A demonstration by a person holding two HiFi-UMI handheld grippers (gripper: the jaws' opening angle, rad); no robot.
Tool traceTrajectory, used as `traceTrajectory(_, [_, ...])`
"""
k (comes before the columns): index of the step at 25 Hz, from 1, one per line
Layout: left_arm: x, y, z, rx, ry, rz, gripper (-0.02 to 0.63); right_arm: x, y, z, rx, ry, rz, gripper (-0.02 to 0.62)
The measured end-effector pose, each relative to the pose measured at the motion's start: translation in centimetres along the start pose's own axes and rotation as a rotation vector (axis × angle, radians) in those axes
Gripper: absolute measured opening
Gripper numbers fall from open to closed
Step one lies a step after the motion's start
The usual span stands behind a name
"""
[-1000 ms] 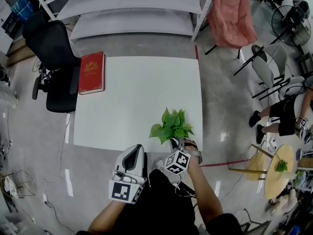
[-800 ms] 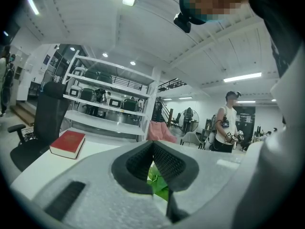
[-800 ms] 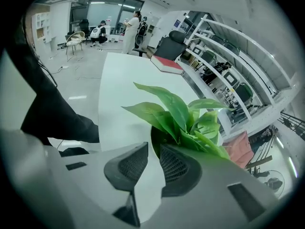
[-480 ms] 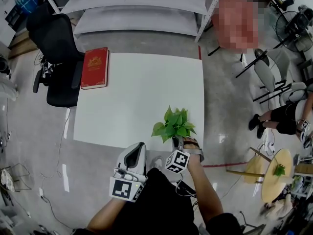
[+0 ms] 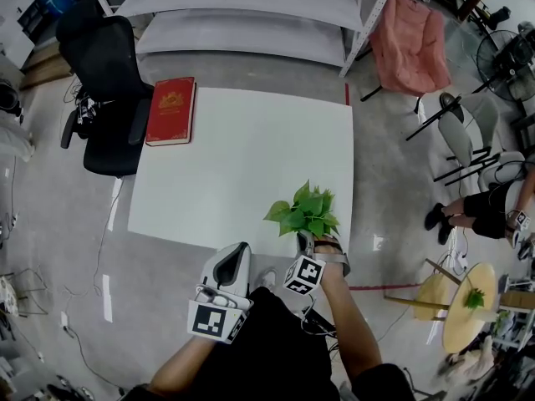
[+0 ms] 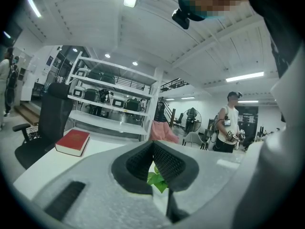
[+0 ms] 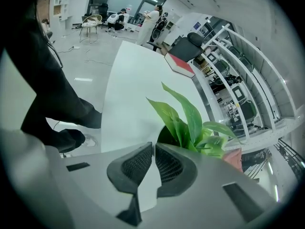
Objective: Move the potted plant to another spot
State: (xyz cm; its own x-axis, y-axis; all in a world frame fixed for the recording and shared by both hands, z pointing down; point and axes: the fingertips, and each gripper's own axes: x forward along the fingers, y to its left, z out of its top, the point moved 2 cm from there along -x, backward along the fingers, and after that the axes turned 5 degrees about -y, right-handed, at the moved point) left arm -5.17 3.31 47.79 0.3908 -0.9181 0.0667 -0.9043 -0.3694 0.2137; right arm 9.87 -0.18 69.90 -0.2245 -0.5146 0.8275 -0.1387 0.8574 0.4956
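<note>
Hardly anything has shifted in the last second. The head view has drifted, so the bench (image 5: 234, 165) and the red book (image 5: 171, 111) sit slightly further right in the frame. The potted plant (image 5: 305, 211) keeps its place by the bench's near right corner, and both tools are held as they were.

Nearest, the two forearms come up from the bottom of the head view on either side of the person's dark clothing. The left forearm (image 5: 180, 373) slants up and to the right. It ends in the left tool (image 5: 236, 254), which is held just off the bench's near edge and points forward. That tool's own view shows its pads brought together with nothing between them, and a green leaf shows beyond the gap beneath them.

The right forearm (image 5: 349, 328) is bare and reaches up and leftward. Its right tool (image 5: 304, 242) is at the base of the foliage. Seen from this tool, the pads are drawn very narrow and their tips meet the pot's rim, seemingly nipping its thin wall, with leaves fanning out just beyond. No view settles whether the pot rests on the bench or hangs clear of it.

Farther off, the book lies at the bench's far left corner. A black office chair (image 5: 104, 82) stands beside it, grey shelving (image 5: 242, 23) runs behind, and a pink chair (image 5: 410, 40) stands to the right.
</note>
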Motion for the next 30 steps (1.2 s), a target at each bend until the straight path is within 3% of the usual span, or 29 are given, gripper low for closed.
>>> traceTrajectory(16, [-1.9,0.2,0.0,-0.011,-0.016,0.043,0.014,-0.8,0.2,0.4,-0.037,0.002,0.007,0.021])
traceTrajectory(30, [1.7,5.4,2.6,-0.026,-0.056,0.052,0.014,0.2,-2.9,3.9,-0.065,-0.011,0.028,0.021])
